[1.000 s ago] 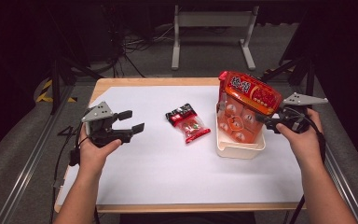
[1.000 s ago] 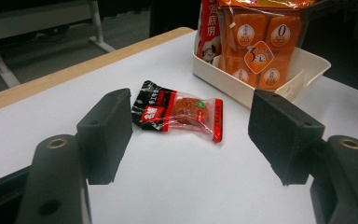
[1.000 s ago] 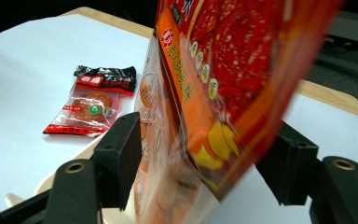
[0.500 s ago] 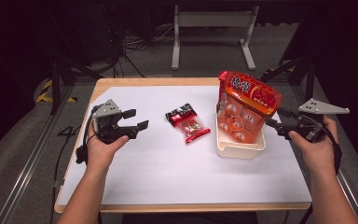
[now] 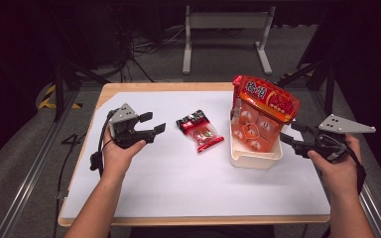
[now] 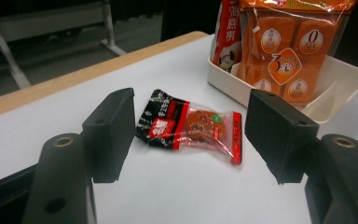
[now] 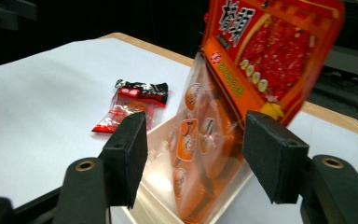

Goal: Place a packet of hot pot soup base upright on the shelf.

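Observation:
A small red, black and clear snack packet (image 5: 200, 130) lies flat on the white table top, in the middle. My left gripper (image 5: 153, 122) hovers just left of it, open and aimed at it; in the left gripper view the packet (image 6: 191, 126) lies beyond the two pads. A large orange bag (image 5: 263, 111) stands upright in a white bin (image 5: 255, 159) at the right. My right gripper (image 5: 290, 133) sits just right of the bin, open. Its jaws have just been closing a little, with nothing between them. The bag (image 7: 242, 93) stands beyond them.
A white sheet (image 5: 188, 188) covers the wooden table, with bare room in front of the packet and bin. The table's edge (image 5: 163, 86) shows at the back. Beyond it are a dark floor, cables and a metal stand (image 5: 225, 29).
My left gripper has moved right, closer to the packet. My right hand has drawn back to the right, away from the orange bag, and its jaws have narrowed slightly.

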Action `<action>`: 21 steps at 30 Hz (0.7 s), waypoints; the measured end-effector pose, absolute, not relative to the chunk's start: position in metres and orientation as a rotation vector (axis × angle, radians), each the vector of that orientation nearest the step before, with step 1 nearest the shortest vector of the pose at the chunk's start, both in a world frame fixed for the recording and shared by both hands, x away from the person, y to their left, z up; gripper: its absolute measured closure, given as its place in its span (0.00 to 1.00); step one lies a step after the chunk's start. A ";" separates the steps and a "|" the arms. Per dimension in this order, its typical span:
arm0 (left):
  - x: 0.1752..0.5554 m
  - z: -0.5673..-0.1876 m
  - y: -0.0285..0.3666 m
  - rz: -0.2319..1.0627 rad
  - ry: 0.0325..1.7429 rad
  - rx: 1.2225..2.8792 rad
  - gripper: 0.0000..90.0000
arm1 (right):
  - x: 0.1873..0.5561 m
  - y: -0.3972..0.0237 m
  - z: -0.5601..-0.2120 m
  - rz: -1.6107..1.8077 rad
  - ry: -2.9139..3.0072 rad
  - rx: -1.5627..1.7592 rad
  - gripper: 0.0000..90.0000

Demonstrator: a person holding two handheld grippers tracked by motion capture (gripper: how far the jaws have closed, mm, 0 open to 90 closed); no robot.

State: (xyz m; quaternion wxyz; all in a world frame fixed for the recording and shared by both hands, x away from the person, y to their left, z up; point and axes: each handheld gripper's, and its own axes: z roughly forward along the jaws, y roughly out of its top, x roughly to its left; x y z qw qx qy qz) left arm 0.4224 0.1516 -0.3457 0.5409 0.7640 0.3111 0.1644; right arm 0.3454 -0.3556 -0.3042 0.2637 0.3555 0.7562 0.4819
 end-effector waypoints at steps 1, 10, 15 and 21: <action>0.425 -0.347 0.149 0.387 0.740 1.814 0.39 | 0.345 -0.354 -0.304 1.303 2.049 0.954 0.45; 0.453 -0.360 0.132 0.354 0.804 1.816 0.38 | 0.344 -0.341 -0.301 1.308 2.076 0.877 0.45; 0.465 -0.367 0.125 0.335 0.812 1.826 0.31 | 0.344 -0.338 -0.300 1.312 2.077 0.859 0.46; 0.477 -0.372 0.118 0.367 0.848 1.855 0.30 | 0.343 -0.337 -0.300 1.311 2.082 0.848 0.46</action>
